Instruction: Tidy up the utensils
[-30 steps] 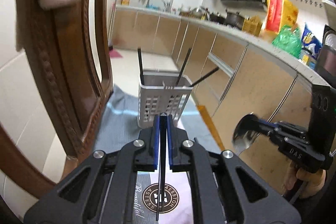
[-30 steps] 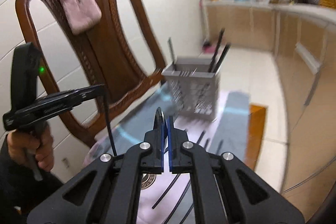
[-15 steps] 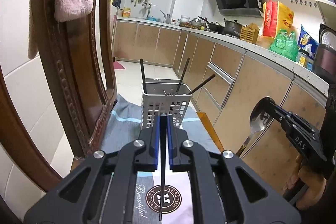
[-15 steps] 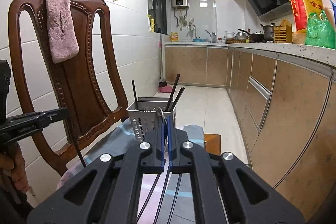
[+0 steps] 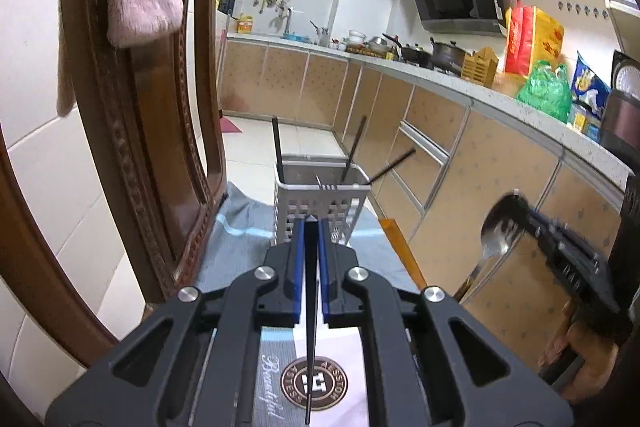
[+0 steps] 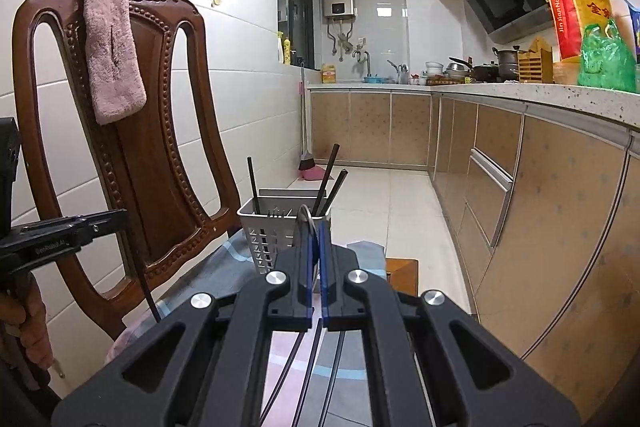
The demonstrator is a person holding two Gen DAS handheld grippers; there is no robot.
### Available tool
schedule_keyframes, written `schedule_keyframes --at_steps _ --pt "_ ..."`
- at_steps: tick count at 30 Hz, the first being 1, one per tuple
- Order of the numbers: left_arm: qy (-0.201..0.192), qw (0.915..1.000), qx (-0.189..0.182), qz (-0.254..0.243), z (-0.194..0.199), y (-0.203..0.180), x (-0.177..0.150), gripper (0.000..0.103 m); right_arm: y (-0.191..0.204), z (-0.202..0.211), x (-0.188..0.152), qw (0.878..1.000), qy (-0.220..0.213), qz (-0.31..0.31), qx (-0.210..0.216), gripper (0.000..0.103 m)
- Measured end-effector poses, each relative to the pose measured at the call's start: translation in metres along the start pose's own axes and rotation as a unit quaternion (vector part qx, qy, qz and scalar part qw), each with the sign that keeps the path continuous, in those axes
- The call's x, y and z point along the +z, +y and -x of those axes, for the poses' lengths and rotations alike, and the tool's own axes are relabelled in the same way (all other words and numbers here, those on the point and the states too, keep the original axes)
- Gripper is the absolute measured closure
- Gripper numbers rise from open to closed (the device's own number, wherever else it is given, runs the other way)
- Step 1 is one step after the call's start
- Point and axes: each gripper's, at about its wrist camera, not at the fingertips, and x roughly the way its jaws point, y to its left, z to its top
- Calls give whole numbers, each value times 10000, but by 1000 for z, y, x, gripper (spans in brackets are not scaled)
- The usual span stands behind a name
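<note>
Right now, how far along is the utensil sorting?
Done: the grey slotted plastic caddy already holds three black chopsticks and a metal fork. In hand: the left hand-held gripper is shut on a black chopstick; the right hand-held gripper is shut on a shiny metal spoon. Left: both still need dropping in, and three more chopsticks lie on the cloth.

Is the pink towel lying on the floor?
No, the pink towel hangs over the top of the wooden chair back, well above the floor.
</note>
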Motion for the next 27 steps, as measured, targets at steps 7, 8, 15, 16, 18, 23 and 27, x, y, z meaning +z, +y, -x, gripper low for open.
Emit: schedule_keyframes --at_steps 7,8,15,16,18,23,27 --pt "-555 9985 34 7 1 -5 70 96 -16 -12 -4 9997 83 -193 -144 100" --pt "-662 9978 42 -4 -1 -6 86 96 -18 -13 -5 9996 79 -211 -146 99" --pt "-1209 9923 159 226 -22 -5 174 96 -34 -24 -8 9990 135 -381 -185 99" --pt "-1325 9907 187 234 -29 -5 182 96 -35 -24 -8 9990 130 -397 -186 99" --pt "-1467 9885 271 265 -48 -4 191 96 -39 -27 -9 9988 142 -417 -197 99" --pt "-1544 9859 409 506 -104 3 182 96 -47 -29 -9 9984 134 -496 -225 99" --pt "-1310 9873 546 710 -151 12 154 96 -47 -31 -9 9984 139 -494 -229 99"
